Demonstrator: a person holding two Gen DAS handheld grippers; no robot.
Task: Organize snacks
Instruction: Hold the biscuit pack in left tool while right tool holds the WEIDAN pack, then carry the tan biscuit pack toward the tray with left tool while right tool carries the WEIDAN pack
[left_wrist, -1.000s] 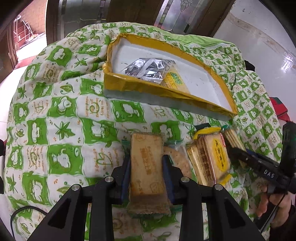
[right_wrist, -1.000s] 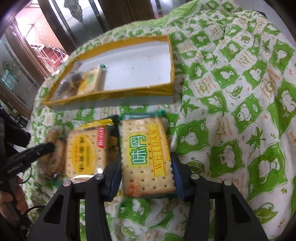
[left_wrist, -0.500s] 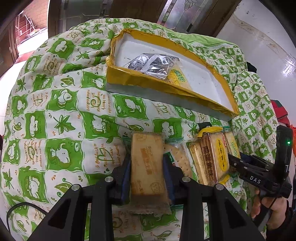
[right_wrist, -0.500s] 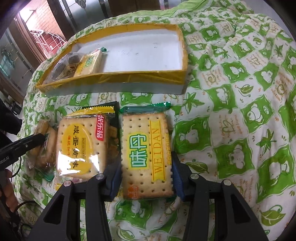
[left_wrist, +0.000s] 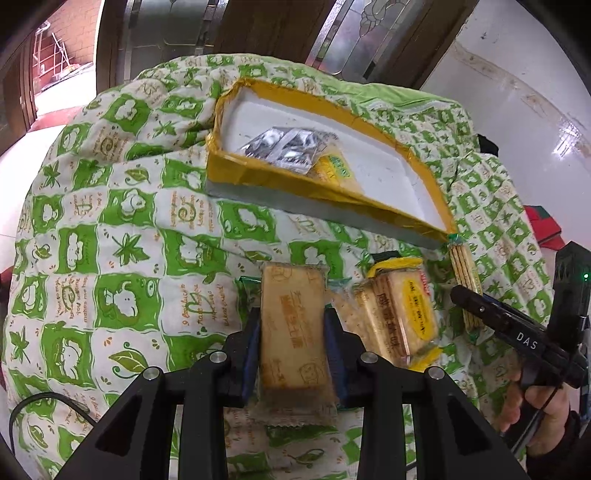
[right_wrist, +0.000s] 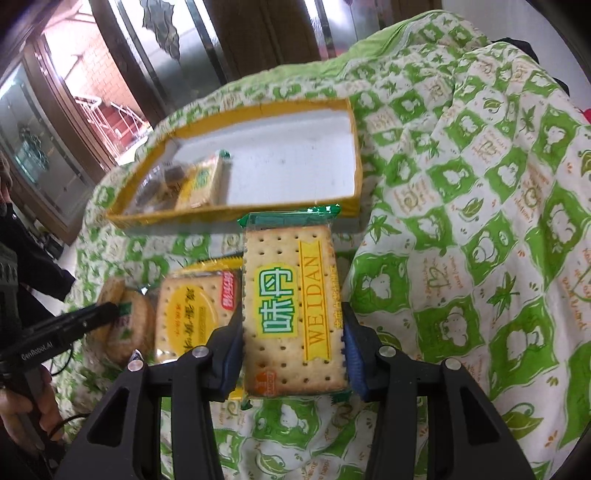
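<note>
While both grippers clamp cracker packs (right_wrist: 293, 317), tray (right_wrist: 354, 147) right half bare

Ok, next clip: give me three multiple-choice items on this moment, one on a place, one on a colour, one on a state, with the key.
1. Where does the silver foil packet lie?
A. in the yellow tray
B. on the quilt
C. in the left tool

2. What colour is the end seal of the WEIDAN cracker pack?
A. red
B. green
C. black

3. What is the right tool doing?
A. open, empty
B. shut, empty
C. shut on the WEIDAN pack

Key: 1 A, it lies inside the tray's rim; 2 B, a green crimped strip tops the pack; 3 C, both pads press the pack's sides.
</note>
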